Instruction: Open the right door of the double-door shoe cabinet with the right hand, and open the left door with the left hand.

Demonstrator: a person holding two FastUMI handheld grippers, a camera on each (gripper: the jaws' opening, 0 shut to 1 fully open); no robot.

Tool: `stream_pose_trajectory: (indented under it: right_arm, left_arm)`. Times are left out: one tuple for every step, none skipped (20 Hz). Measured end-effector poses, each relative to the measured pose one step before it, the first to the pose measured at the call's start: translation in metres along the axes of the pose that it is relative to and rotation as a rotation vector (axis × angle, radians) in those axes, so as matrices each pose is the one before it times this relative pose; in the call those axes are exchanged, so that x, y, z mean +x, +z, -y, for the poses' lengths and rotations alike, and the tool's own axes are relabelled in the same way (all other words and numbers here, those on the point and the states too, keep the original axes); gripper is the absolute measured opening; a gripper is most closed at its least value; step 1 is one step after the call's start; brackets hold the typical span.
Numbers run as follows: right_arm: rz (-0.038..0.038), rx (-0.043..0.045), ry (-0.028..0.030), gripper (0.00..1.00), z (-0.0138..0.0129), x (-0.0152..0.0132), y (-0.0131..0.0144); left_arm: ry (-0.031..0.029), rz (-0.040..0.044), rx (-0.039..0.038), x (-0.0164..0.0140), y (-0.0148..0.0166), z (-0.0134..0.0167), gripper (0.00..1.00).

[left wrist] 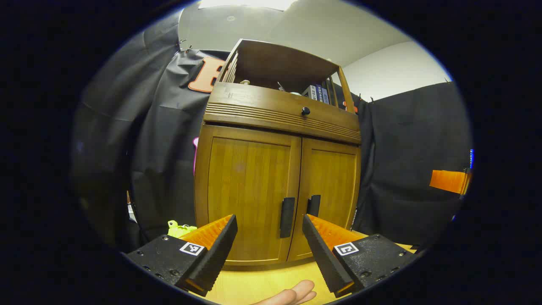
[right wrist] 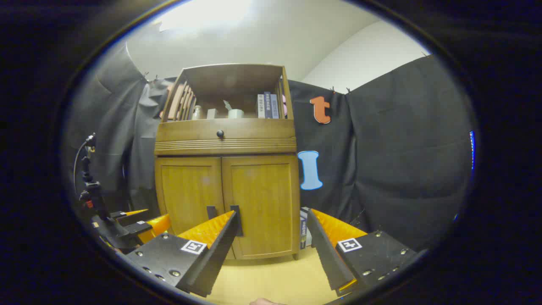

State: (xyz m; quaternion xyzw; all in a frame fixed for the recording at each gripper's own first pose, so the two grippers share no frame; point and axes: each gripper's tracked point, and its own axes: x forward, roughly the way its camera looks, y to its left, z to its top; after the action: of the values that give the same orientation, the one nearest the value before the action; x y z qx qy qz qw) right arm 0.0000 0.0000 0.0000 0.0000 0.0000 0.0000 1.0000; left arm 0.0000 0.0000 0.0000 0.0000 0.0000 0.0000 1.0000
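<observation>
Both doors of shoe cabinet (left wrist: 279,169) closed, ahead of left gripper (left wrist: 269,222), fingers apart. Right gripper (right wrist: 271,218) likewise spread, farther back; left gripper visible low-left there, books (right wrist: 267,106) on shelf.

In front of you the pale yellow wooden floor (right wrist: 271,275) carries the brown wooden double-door shoe cabinet (right wrist: 226,203), with a small stack of books (right wrist: 303,233) just beside its right side and a bright yellow-green toy (left wrist: 178,228) near its left.
</observation>
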Motion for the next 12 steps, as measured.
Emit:
stream_pose_trajectory:
  right_arm:
    - [0.00179, -0.00935, -0.00299, 0.97, -0.00089, -0.00065, -0.00003]
    - [0.0001, -0.00985, -0.0043, 0.98, -0.00148, -0.00184, 0.00122]
    - [0.00017, -0.00753, -0.00467, 0.97, -0.00131, 0.00091, -0.0007]
    - [-0.00486, -0.01059, -0.00606, 0.96, -0.00093, 0.00066, -0.00106]
    - [-0.0035, -0.01045, -0.00955, 0.95, -0.00019, 0.00136, -0.00163]
    - [-0.00475, -0.00907, -0.0043, 0.98, -0.00155, 0.00074, -0.00152]
    - [-0.00817, -0.00504, -0.00098, 0.95, -0.00104, 0.00136, -0.00312]
    - [-0.01177, 0.00134, 0.00229, 0.96, -0.0015, 0.00166, -0.00236]
    - [-0.01005, 0.00556, 0.00489, 0.96, -0.001, 0.00237, -0.00273]
    - [-0.00833, 0.00258, 0.00854, 0.96, -0.00132, 0.00238, -0.00175]
    - [-0.00462, -0.00021, 0.00749, 0.96, -0.00118, 0.00225, -0.00224]
    - [0.00106, -0.00196, 0.00485, 0.97, 0.00007, 0.00142, -0.00023]
  left_arm:
    - [0.00554, 0.00882, -0.00475, -0.0003, 0.00251, -0.00395, 0.92]
    - [0.00503, 0.00879, -0.0021, -0.00135, 0.00234, -0.00167, 0.92]
    - [0.00328, 0.00561, -0.00042, -0.00145, -0.00069, 0.00126, 0.95]
    - [0.00151, 0.00272, -0.01225, -0.0007, -0.00074, 0.0004, 0.96]
    - [-0.01004, -0.00605, -0.00846, 0.0015, -0.00059, 0.00126, 0.92]
    - [-0.01392, -0.00106, 0.00079, 0.00089, 0.00019, 0.00246, 0.92]
    - [-0.01151, -0.00404, 0.00287, 0.00008, 0.00067, 0.00084, 0.92]
    - [-0.00842, -0.00901, -0.00292, 0.00018, -0.00192, 0.00082, 0.92]
    - [-0.00711, -0.01232, -0.00371, 0.00131, -0.00222, -0.00011, 0.92]
    - [-0.00252, -0.01037, 0.00026, 0.00073, -0.00073, -0.00037, 0.96]
    - [0.00866, -0.00945, 0.00562, 0.00038, -0.00021, -0.00014, 0.92]
    - [0.01432, -0.00881, 0.00987, 0.00004, 0.00025, -0.00019, 0.92]
